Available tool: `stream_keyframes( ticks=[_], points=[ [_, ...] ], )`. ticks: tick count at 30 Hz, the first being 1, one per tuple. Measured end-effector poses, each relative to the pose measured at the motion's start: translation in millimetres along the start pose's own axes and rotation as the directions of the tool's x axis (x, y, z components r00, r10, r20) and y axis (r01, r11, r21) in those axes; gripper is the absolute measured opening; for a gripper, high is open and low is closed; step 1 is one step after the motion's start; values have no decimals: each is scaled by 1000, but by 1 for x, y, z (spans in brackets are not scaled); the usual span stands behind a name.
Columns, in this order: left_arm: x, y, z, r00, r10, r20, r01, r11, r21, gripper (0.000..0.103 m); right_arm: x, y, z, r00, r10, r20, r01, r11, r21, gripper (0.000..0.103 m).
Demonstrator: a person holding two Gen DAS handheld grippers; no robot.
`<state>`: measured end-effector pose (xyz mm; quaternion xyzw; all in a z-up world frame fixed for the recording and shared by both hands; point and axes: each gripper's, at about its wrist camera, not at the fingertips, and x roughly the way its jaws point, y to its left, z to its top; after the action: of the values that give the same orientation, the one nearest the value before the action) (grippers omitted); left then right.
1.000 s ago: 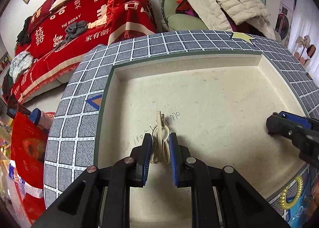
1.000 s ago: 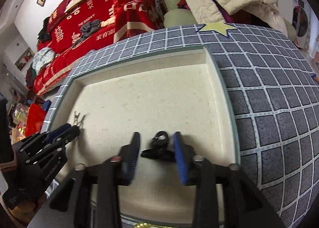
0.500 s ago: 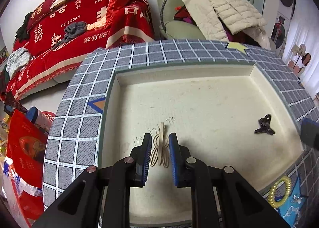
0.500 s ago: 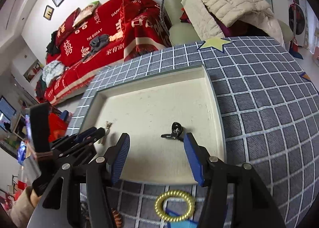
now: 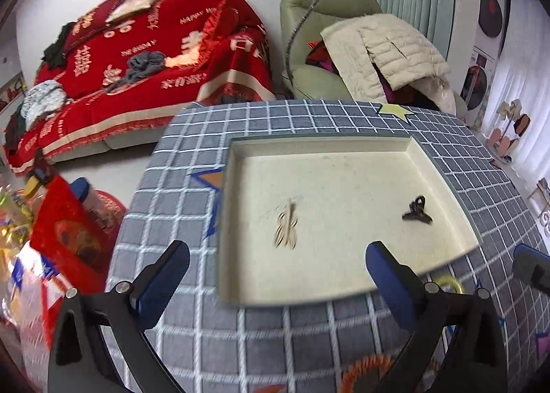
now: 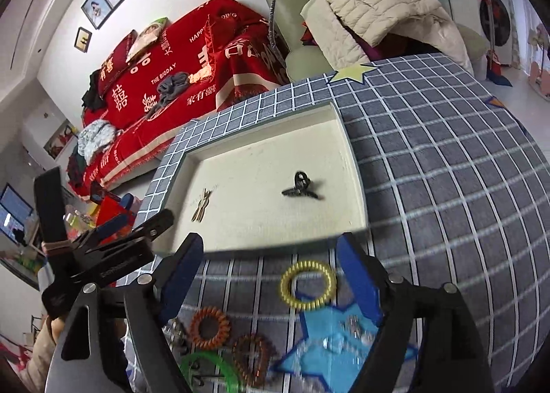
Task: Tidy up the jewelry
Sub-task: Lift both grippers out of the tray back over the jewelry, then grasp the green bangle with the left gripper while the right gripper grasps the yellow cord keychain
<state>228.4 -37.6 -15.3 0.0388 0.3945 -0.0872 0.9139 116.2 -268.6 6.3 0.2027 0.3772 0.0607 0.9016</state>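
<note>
A cream tray (image 5: 443,183) (image 6: 354,183) sits on the grey checked cloth. In it lie a beige hair clip (image 5: 287,229) (image 6: 202,204) at the left and a black claw clip (image 5: 416,210) (image 6: 299,187) at the right. My left gripper (image 5: 275,283) is open and empty, above the tray's near edge. My right gripper (image 6: 271,276) is open and empty, over the cloth in front of the tray, around a yellow coil hair tie (image 6: 307,284) (image 5: 447,283). The left gripper also shows in the right wrist view (image 6: 137,224).
Near the front edge lie orange (image 6: 209,327) and brown (image 6: 254,355) coil ties, a green ring (image 6: 206,372) and clear beads (image 6: 347,331) on a blue star. A red sofa (image 5: 144,66) and a green armchair (image 5: 323,59) stand behind the table.
Both grippers let go of their clips, opened wide and pulled back and up from the tray. The beige and black clips now lie free in the tray.
</note>
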Motion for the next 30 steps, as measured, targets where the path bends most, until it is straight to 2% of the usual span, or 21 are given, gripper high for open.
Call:
stream_keyframes(
  ticks=[2,4,6,9,11,13,16,20,26,30],
  points=[
    [-14,4,-11,1000,9,1,-9,1000,-1,103,-11,-4,-9,1000,9,12,-9,1000,23,85],
    [-27,7,-24,1000,-15,-6,15,1000,-10,103,-22,-7,-20,1000,20,23,-21,999,38,86],
    [-37,9,-40,999,-35,-22,34,999,-22,103,-34,-8,-32,999,16,39,-18,999,36,101],
    [-48,10,-62,997,-59,-49,57,998,-34,103,-48,-8,-45,996,11,89,-13,1000,18,103],
    [-57,7,-79,997,-46,-56,45,998,-35,103,-56,-8,-53,994,16,104,-18,1000,16,103],
    [-65,5,-92,999,-22,-45,20,999,-45,103,-62,-7,-59,996,3,94,-4,1000,13,103],
    [-76,3,-110,999,-29,-43,26,998,-65,103,-69,-8,-70,998,-24,66,24,1000,4,103],
    [-77,2,-131,990,-94,-100,86,993,-86,103,-76,-15,-91,999,-33,27,33,999,-1,103],
    [-76,0,-156,986,-79,-147,61,991,-123,103,-73,-26,-127,997,-70,-36,70,998,-7,103],
    [-74,-4,-164,983,-74,-166,53,991,-125,103,-69,-39,-147,993,-91,-73,94,995,38,103]
  ],
)
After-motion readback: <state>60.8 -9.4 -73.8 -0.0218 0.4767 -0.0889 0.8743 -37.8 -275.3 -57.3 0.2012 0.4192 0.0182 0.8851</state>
